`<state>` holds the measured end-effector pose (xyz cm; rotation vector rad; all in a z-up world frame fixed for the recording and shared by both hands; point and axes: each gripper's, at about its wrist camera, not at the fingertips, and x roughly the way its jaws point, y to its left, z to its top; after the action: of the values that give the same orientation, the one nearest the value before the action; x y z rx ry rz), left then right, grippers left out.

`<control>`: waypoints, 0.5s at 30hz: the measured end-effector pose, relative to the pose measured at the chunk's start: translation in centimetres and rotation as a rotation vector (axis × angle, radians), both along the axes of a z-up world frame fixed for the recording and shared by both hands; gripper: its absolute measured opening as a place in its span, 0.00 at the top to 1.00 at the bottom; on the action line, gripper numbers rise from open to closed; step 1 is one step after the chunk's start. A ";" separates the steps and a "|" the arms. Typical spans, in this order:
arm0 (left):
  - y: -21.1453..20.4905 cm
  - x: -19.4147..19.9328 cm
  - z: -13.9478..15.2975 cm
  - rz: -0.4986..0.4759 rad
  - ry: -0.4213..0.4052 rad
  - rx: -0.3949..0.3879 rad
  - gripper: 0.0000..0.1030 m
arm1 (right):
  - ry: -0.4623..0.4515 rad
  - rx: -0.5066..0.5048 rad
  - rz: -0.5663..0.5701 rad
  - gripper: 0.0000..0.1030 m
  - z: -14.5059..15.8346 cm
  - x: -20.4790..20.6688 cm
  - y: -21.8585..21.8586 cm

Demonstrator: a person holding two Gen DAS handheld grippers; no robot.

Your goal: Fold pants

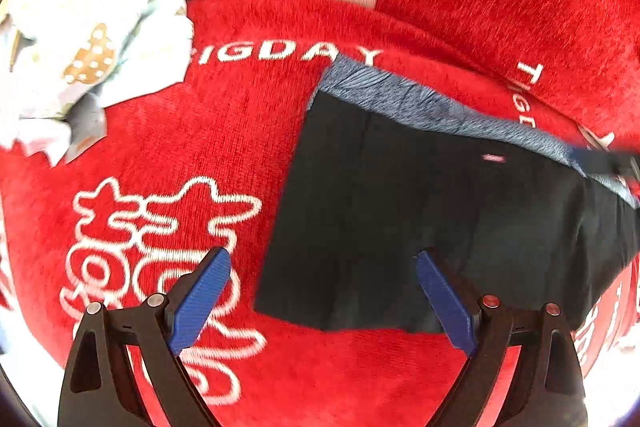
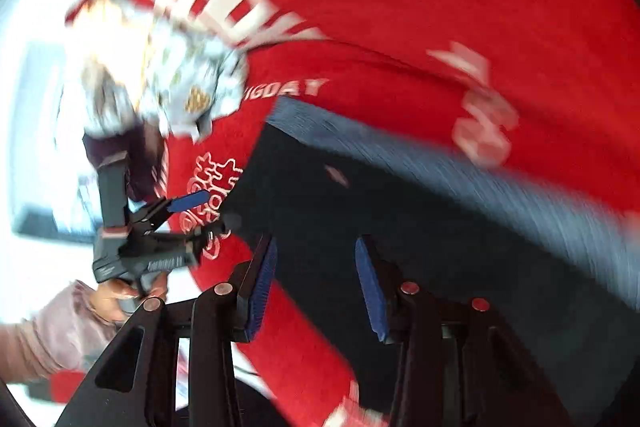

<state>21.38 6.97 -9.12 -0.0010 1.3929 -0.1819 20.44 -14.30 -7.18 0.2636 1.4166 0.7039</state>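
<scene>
Blue pads (image 1: 202,301) of the left gripper (image 1: 322,301) stand closest to the lens, spread wide apart and holding nothing. Between and beyond them lie the pants (image 1: 432,219), dark with a blue-grey waistband (image 1: 420,103) along the far edge, spread flat on a red blanket (image 1: 180,131) with white printed characters. Their near left corner sits just in front of this gripper, a little to the right of its middle.

In the right wrist view, which is strongly blurred, the right gripper (image 2: 316,287) is also open and empty, hovering over the near edge of the pants (image 2: 420,227). The left gripper (image 2: 208,209) shows there too, held by a hand (image 2: 120,297) at the left edge of the cloth.

I judge the fabric to be soft, light and limp, so it will sag and not keep its shape when lifted. A good hold is probably at a corner or along the thicker waistband. A crumpled pale patterned cloth (image 1: 76,39) lies well apart at the far left.
</scene>
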 end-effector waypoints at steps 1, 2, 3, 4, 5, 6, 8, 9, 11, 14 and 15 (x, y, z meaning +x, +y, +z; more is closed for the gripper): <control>0.2 0.1 -0.4 -0.017 -0.002 -0.017 0.08 | -0.014 -0.019 0.046 0.55 -0.5 1.4 1.7; 0.2 -0.2 -0.6 -0.042 -0.010 -0.043 0.08 | -0.031 -0.039 0.096 0.55 -1.0 2.8 3.8; 0.3 -0.1 -0.9 -0.058 -0.015 -0.059 0.08 | -0.047 -0.062 0.147 0.55 -1.6 4.2 5.8; 0.4 -0.1 -1.2 -0.071 -0.021 -0.071 0.12 | -0.064 -0.086 0.188 0.55 -2.2 5.3 7.6; 0.8 0.3 -1.8 -0.084 -0.019 -0.093 0.19 | -0.076 -0.101 0.219 0.55 -2.7 6.1 8.7; 1.0 0.3 -2.2 -0.086 -0.012 -0.111 0.22 | -0.076 -0.118 0.248 0.54 -3.7 7.0 9.8; 1.4 0.5 -2.6 -0.087 -0.025 -0.152 0.23 | -0.062 -0.139 0.272 0.49 -4.9 8.2 11.3; 1.5 0.5 -2.6 -0.095 -0.037 -0.161 0.23 | -0.061 -0.165 0.288 0.48 -5.6 8.6 12.0; 1.7 0.7 -2.6 -0.102 -0.046 -0.189 0.32 | -0.079 -0.202 0.325 0.47 -6.5 9.3 12.9; 2.3 0.9 -2.7 -0.088 -0.055 -0.199 0.41 | -0.082 -0.269 0.355 0.47 -7.1 9.6 13.7; 2.5 0.9 -2.7 -0.086 -0.058 -0.193 0.44 | -0.073 -0.280 0.354 0.47 -7.4 9.8 13.8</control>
<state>22.30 9.44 -11.80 -0.0956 1.3138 -0.3848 30.27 -0.47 -14.54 -0.2363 1.4872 0.7810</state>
